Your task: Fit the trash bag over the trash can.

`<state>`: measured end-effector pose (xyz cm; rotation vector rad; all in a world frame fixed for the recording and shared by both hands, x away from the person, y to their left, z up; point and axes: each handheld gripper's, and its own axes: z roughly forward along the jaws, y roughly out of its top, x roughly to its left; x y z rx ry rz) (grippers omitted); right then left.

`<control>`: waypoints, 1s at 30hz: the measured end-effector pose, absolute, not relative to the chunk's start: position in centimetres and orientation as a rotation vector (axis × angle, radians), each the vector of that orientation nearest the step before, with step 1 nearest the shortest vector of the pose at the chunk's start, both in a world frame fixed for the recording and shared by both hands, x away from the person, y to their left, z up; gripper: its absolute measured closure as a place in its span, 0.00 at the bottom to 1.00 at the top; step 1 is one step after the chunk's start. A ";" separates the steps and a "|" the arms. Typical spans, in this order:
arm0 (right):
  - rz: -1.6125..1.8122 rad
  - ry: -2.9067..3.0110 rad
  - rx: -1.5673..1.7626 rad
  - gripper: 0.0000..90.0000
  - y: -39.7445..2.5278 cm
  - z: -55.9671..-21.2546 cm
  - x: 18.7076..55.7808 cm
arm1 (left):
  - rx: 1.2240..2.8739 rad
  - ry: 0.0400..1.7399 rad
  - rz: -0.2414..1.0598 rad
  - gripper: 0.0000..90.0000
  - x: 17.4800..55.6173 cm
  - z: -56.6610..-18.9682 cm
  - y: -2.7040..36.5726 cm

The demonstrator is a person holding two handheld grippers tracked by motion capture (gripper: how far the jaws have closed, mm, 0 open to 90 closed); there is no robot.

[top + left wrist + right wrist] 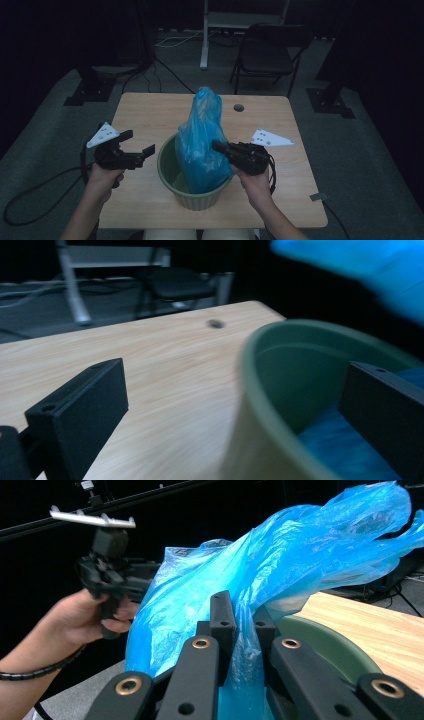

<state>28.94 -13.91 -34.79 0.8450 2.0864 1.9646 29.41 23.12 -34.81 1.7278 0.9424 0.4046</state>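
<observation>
Bag [202, 142]: blue, crinkled, translucent, upright in green pot [167, 167]; right gripper [218, 146] pinching it; left gripper [140, 144] spread.

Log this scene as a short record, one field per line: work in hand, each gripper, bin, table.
work: fitting a blue plastic bag into a green bin
right gripper: shut on the blue plastic bag, pinching a fold above the bin
left gripper: open, its jaws straddling the bin's rim, one outside and one inside
bag: stands tall out of the bin, its lower part inside
table: light wood, small hole near the far edge
</observation>
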 end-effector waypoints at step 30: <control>1.964 2.072 0.856 0.95 -14.2 -34.6 29.4 | 1.823 0.661 0.054 0.99 30.0 -33.2 17.2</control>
